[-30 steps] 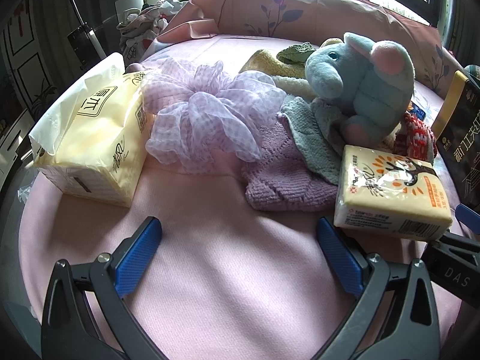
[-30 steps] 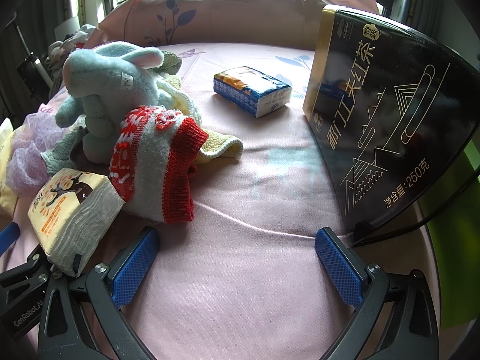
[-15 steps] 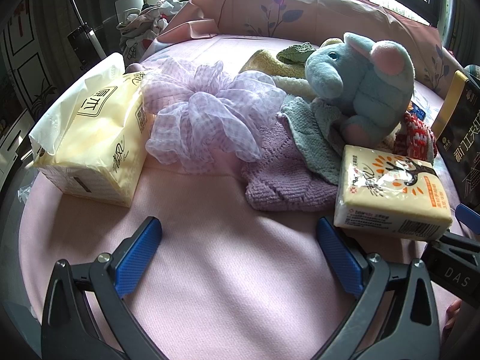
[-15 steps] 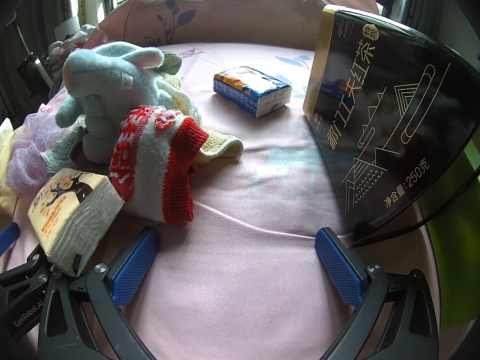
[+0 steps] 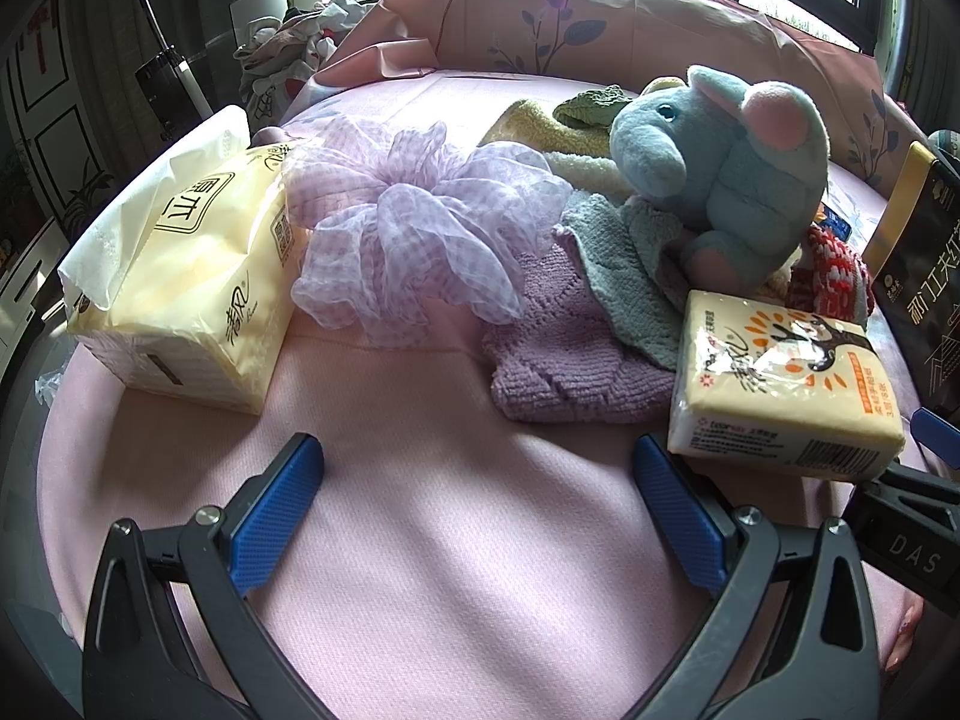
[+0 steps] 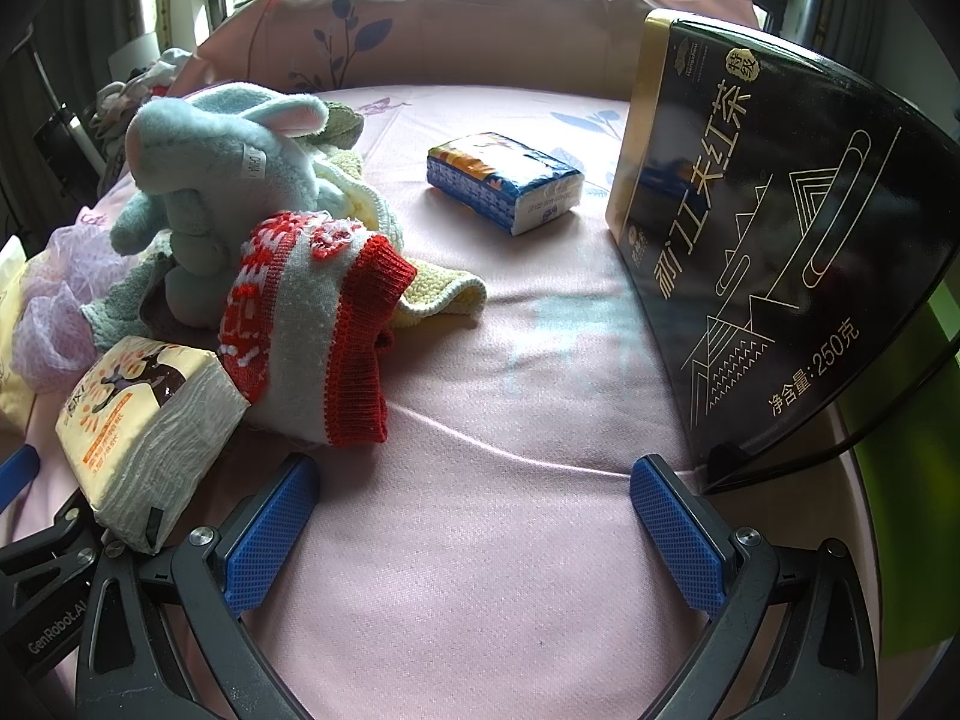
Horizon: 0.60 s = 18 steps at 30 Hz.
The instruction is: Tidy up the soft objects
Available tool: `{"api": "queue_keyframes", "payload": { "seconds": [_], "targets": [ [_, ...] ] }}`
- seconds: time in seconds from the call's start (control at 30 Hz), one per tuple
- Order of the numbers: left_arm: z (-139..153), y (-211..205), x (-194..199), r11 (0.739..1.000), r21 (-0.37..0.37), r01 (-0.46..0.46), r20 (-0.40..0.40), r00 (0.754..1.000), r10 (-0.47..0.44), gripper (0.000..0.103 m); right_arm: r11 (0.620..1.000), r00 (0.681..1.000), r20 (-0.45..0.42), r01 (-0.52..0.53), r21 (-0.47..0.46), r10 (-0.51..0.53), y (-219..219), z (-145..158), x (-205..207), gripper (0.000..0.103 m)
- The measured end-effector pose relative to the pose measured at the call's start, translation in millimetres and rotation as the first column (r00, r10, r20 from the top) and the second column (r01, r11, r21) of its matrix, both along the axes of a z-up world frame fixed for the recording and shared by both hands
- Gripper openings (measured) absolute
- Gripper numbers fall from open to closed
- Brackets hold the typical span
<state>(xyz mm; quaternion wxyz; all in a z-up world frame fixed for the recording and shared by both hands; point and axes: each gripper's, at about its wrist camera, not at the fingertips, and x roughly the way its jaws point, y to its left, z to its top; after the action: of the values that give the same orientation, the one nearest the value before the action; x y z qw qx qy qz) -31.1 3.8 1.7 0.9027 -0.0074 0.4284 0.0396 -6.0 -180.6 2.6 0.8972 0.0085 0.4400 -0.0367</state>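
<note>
Left tongs (image 5: pixel 477 501) and right tongs (image 6: pixel 474 516): both spread, empty, above the pink bed (image 6: pixel 510 570). Blue plush elephant (image 5: pixel 720 180) sits atop heaped cloths; orange tissue pack (image 5: pixel 780 384) just beside it.

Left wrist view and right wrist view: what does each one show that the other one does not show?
Only the left wrist view shows the big yellow tissue pack, the purple knit cloth and the open left gripper. Only the right shows the whole blue tissue pack and the open right gripper. Both show the plush elephant, the orange-print tissue pack and the black box.
</note>
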Motion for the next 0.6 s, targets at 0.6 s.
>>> {"api": "queue_keyframes", "payload": {
  "seconds": [0.6],
  "targets": [
    [8, 13, 6, 0.995, -0.090, 0.049, -0.035, 0.998, -0.052, 0.102, 0.991, 0.995, 0.004, -0.100, 0.093, 0.100, -10, 41, -38, 0.103]
  ]
}}
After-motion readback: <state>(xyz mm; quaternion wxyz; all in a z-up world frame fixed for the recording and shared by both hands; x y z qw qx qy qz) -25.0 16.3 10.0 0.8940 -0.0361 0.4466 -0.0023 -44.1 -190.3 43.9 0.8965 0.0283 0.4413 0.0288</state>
